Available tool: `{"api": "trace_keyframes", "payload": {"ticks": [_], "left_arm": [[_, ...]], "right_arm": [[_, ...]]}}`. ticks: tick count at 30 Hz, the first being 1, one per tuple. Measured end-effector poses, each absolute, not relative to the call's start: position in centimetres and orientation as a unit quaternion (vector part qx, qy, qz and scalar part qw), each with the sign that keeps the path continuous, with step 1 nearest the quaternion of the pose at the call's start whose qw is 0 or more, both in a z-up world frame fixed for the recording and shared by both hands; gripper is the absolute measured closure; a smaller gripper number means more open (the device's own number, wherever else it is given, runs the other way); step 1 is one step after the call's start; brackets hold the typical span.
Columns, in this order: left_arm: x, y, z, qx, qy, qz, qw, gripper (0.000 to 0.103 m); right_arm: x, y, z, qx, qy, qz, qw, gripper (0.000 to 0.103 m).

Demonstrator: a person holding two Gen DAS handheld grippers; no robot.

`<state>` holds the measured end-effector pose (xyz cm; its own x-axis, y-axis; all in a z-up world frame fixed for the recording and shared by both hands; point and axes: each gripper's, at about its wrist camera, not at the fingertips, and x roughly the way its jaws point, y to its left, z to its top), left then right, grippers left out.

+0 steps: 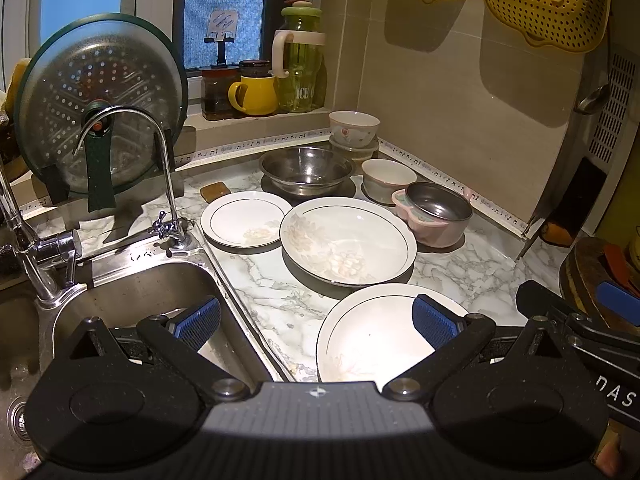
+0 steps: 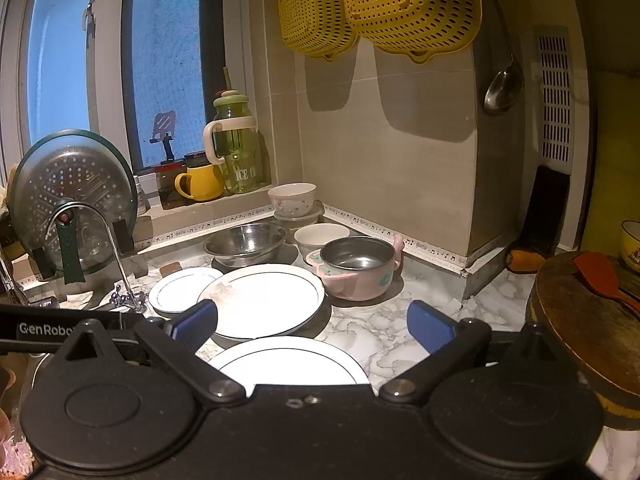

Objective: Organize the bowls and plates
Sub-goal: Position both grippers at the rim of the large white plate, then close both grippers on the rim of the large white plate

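Near plate (image 1: 376,340): white, dark-rimmed, flat on marble at 6 o'clock.
Large plate (image 1: 346,240): floral, centre, rim overlapping small plate (image 1: 244,218) at 9 o'clock.
Steel bowl (image 1: 306,168): upright, empty, 12 o'clock.
Ceramic bowls: one (image 1: 354,128) stacked in corner, one (image 1: 386,178) beside pink steel-lined pot (image 1: 436,212), 2 o'clock.

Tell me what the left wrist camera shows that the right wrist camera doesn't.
Only left: the sink basin and its drain. Only right: the whole cutting board with a red spatula, plus a carrot. Both: three plates, the steel bowl, pink pot, and both grippers, left gripper and right gripper, open and empty.
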<state>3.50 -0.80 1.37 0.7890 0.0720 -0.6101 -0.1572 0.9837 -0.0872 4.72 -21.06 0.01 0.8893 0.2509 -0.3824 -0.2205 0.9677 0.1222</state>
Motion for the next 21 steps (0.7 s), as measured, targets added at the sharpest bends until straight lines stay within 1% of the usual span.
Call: {"api": "trace_keyframes", "payload": {"ticks": [13,17,21], "left_arm": [[3.8,-0.5,0.8,-0.073,0.329,0.032,0.941,0.000],[4.2,0.4,-0.1,-0.091,0.339,0.028,0.936,0.000],[4.4,1.1,-1.2,-0.101,0.345,0.031,0.933,0.000]], "right_arm": [[4.6,-21.0,0.0,0.033,0.204,0.105,0.973,0.002],[5.4,-21.2,-0.2,0.025,0.230,0.113,0.966,0.006],[6.2,-21.3,-1.3,-0.007,0.255,0.111,0.961,0.010]]}}
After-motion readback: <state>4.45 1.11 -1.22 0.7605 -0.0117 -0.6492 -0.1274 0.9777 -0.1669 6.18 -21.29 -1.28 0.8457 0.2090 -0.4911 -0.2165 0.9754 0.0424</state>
